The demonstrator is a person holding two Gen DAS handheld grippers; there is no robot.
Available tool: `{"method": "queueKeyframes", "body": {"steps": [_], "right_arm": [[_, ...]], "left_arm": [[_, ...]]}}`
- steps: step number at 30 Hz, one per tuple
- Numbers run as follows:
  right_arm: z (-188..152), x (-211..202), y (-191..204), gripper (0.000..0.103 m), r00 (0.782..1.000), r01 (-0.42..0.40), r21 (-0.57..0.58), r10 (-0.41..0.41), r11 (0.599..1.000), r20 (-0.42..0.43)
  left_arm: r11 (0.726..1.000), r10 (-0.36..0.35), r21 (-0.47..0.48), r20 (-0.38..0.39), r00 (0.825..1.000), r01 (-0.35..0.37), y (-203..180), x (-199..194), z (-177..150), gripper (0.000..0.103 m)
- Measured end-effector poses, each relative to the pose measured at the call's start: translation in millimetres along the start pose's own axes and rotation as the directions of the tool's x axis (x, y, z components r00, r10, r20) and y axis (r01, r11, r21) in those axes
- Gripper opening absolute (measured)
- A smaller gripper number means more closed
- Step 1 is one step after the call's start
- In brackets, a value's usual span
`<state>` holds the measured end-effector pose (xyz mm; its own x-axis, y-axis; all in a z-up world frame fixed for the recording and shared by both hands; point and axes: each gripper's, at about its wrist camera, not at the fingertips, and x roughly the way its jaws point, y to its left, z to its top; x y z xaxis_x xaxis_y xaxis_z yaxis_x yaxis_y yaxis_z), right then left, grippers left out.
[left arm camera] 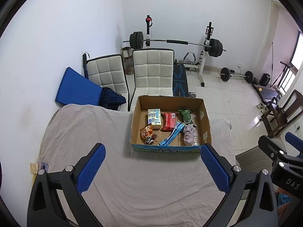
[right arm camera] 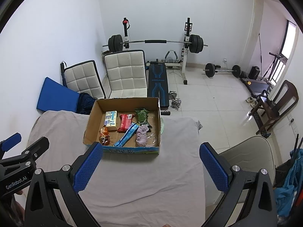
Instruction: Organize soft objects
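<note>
Open left claw [left arm camera: 152, 154], cardboard box [left arm camera: 205, 113], snacks

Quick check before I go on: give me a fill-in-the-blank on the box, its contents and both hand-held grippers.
1. The soft items lie inside a cardboard ____.
2. The red packet lies between the yellow pack and the ____ packet.
3. Both the left hand-held gripper and the right hand-held gripper are ____ and hold nothing.
4. The box rests on a grey ____.

Missing words: box; green; open; cloth
</note>
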<state>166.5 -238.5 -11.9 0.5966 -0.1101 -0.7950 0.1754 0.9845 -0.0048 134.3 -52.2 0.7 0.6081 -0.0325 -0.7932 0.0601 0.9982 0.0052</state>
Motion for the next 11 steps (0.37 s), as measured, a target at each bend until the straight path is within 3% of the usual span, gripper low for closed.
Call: {"method": "queueKeyframes", "body": {"steps": [11], "right_arm": [[-4.1, 3.9, 3.1, 0.103, 1.000, 0.003, -0.003, -0.003, 1.000, -0.004]], "left_arm": [[1.000, -0.001, -0.003, 0.008, 1.000, 0.001, 1.6, -0.8, -0.9, 0.103]]}}
